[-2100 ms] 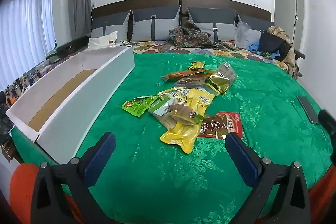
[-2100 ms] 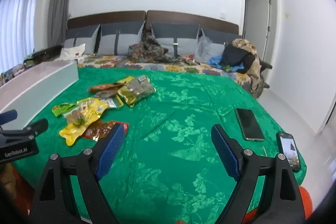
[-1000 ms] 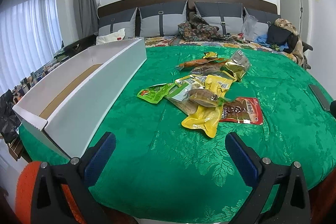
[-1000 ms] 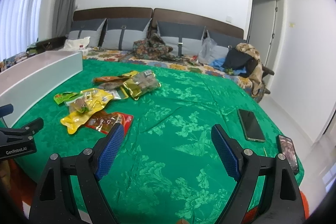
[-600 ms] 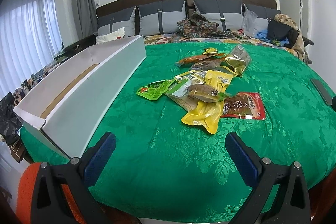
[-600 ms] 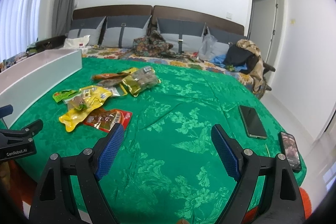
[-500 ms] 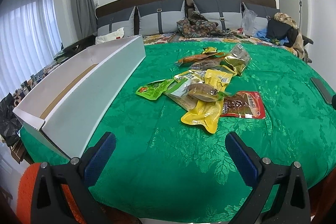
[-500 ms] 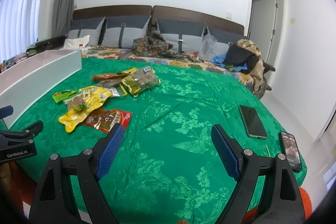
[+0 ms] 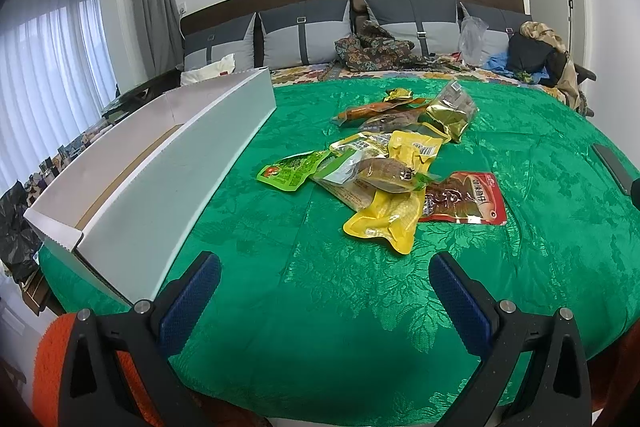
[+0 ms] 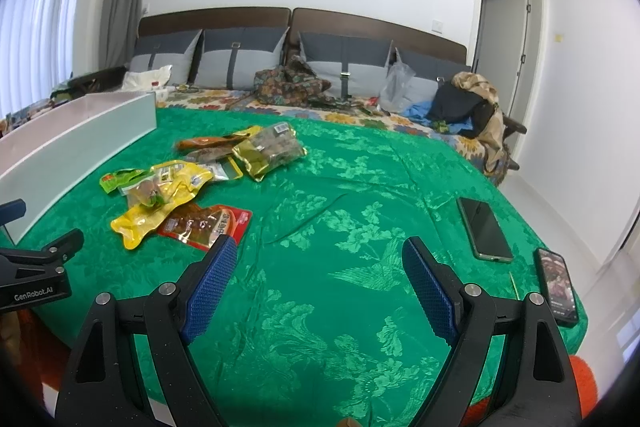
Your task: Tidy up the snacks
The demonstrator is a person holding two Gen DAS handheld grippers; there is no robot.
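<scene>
Left wrist | snack packets (image 9: 394,171) unmoved | both jaws still wide

black left gripper (image 9: 324,277) & right gripper (image 10: 318,261), blue textured pads (image 10: 208,285), silver screws, orange fuzzy sleeves (image 9: 50,359)

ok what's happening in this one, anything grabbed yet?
Nothing grabbed yet. A person holds both grippers over the green bedspread; the left gripper and right gripper are both open and empty. The snack packets lie in a loose pile, none of them in the long white box to the left. The yellow pouch and red packet lie nearest the left gripper. Two phones sit off to the right.
</scene>
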